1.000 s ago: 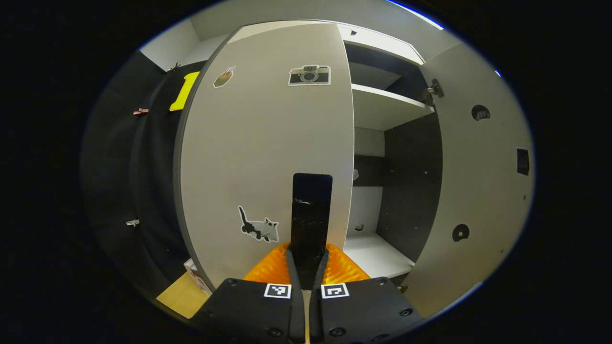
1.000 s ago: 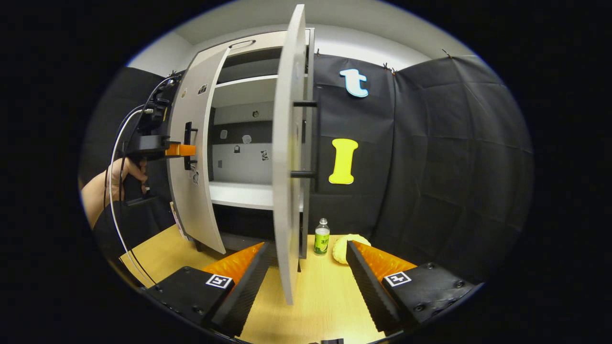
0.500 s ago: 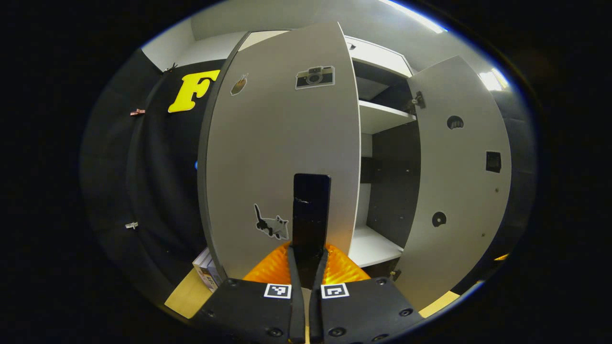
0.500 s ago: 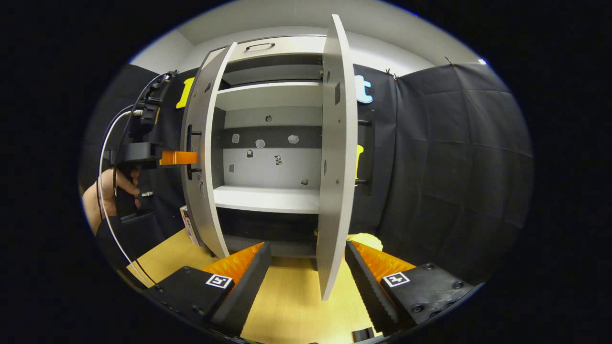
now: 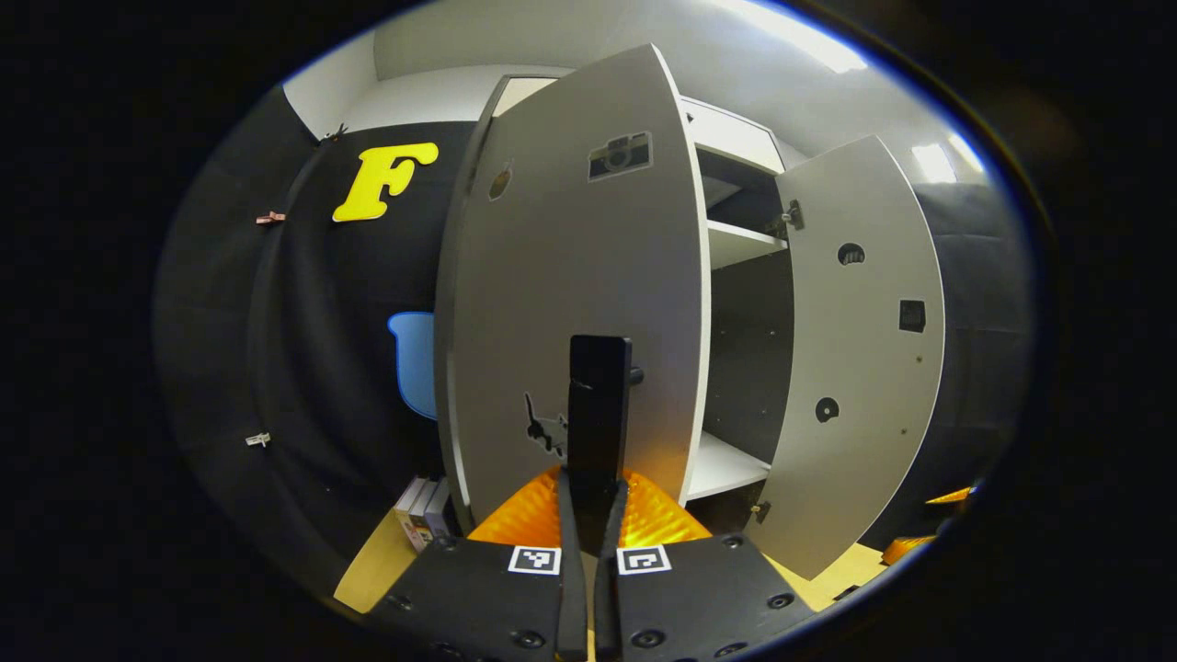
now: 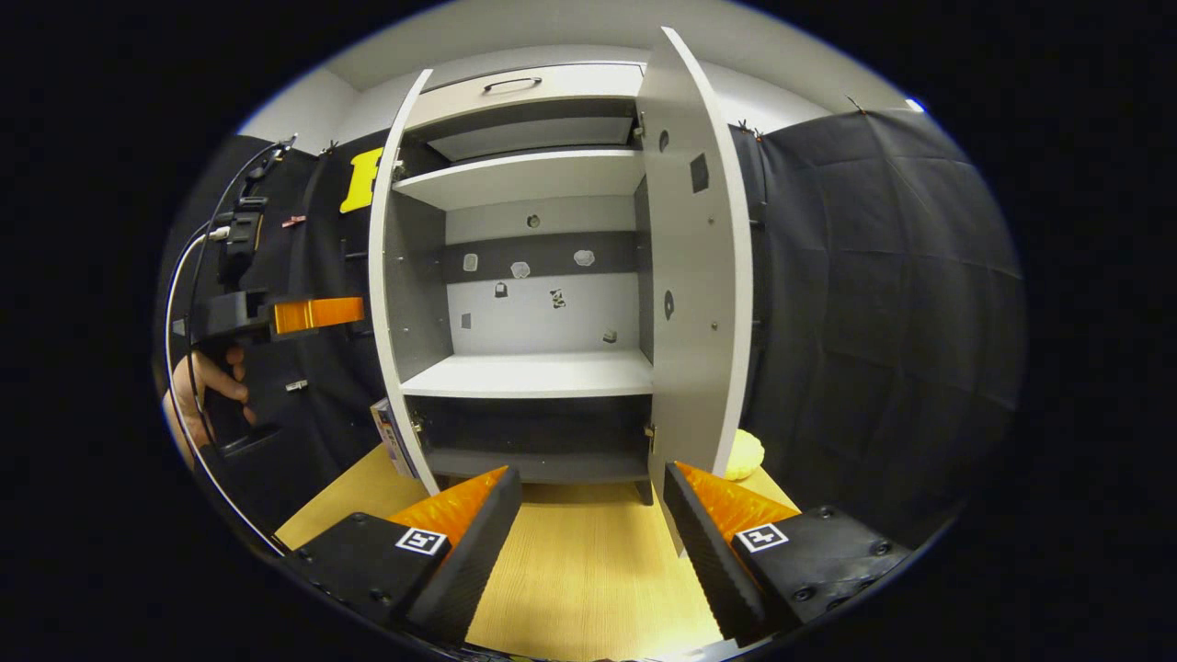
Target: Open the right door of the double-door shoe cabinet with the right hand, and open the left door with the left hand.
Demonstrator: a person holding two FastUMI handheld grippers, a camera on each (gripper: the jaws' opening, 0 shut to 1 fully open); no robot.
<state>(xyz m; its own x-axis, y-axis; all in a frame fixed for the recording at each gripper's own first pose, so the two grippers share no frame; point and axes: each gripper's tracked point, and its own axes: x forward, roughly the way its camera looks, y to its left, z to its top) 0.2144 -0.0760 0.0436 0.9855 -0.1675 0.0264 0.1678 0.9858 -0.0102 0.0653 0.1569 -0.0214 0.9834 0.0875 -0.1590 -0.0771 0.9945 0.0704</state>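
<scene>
Yellow table [image 6: 588,570] carries the cabinet [image 6: 529,372], both doors wide; left tool [image 5: 593,515] pinches the left door's handle [image 5: 598,405], right tool [image 6: 588,533] gapes, holding nothing

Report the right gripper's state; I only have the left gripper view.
Observer: The right gripper is open, holding nothing, above the table.
Operator: Check behind the right door.
Observer: A yellow object lies on the table behind the right door, partly hidden by it.
Operator: Describe the cabinet's back panel.
Observer: The back panel carries several small stickers.
</scene>
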